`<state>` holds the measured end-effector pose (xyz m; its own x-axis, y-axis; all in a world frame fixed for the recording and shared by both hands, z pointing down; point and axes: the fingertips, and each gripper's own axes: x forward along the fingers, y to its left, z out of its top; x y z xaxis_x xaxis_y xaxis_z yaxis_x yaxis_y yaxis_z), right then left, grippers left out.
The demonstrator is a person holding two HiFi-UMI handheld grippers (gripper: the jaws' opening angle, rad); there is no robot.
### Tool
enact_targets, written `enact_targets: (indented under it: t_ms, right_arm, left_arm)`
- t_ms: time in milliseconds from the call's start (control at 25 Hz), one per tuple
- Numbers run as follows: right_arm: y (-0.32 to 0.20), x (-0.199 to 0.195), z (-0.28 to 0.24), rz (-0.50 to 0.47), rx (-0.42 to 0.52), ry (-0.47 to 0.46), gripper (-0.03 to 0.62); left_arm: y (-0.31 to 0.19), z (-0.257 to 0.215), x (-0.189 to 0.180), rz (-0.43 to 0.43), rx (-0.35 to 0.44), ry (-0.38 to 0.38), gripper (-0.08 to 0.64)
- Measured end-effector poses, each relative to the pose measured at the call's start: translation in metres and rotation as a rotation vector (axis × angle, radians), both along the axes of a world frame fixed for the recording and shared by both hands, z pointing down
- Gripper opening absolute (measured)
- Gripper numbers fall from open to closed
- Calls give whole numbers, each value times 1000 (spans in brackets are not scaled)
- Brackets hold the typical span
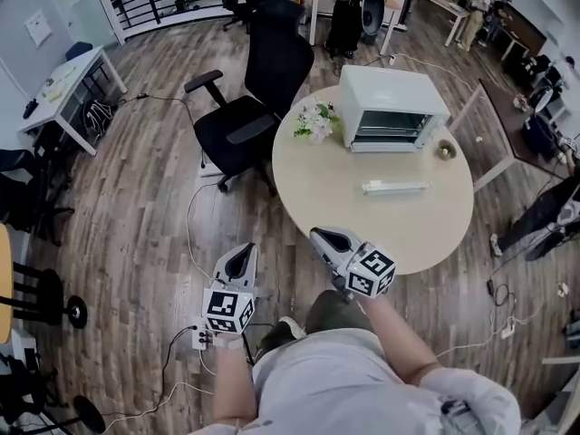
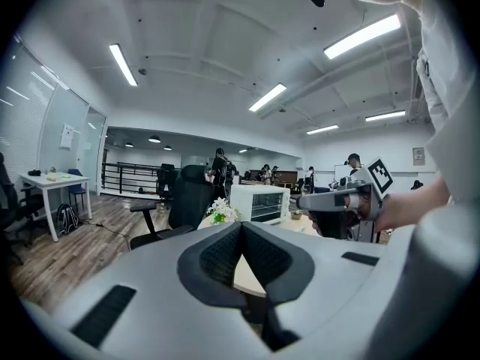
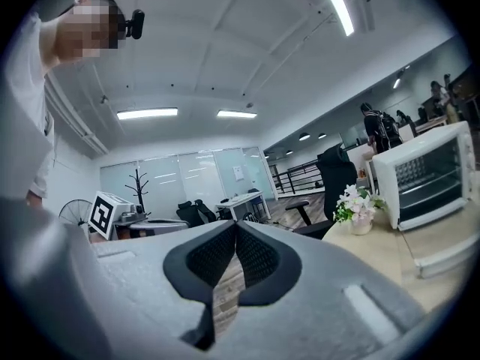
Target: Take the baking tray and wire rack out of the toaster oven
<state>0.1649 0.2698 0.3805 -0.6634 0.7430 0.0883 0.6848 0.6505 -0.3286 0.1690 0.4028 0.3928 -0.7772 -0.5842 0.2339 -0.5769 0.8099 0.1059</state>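
Note:
The white toaster oven stands at the far side of the round table with its glass door closed. It also shows in the left gripper view and the right gripper view. Its tray and rack are hard to make out behind the glass. My left gripper hangs over the floor short of the table, shut and holding nothing. My right gripper is at the table's near edge, also shut and holding nothing. Both are far from the oven.
A flower pot sits left of the oven and a small bowl to its right. A long white flat object lies in front of the oven. A black office chair stands at the table's left. Cables run over the wooden floor.

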Motion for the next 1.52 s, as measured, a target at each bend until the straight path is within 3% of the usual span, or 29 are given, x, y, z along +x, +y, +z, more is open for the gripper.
enact_targets:
  t_ms: [320,640,920,1160,1520]
  right_arm:
    - [-22,-64,31,73,-87,85,8]
    - [-44,-174,44,98,-147,120,8]
    - [-124,-258,60,201,-236,147,8]
    - [-209,-270,83,379,-286,169,8]
    - [-304,-255,126,673,-426,228,8]
  left_arm:
    - [-24,24,-59,66,-34,44,0]
    - [-55,26,-174,141,-111,72,0]
    - [-132,40,-267,250,-182,93,-1]
    - [-207,59,-304,410,-259,100,0]
    - [-296,81,-324,629,-284,114,0]
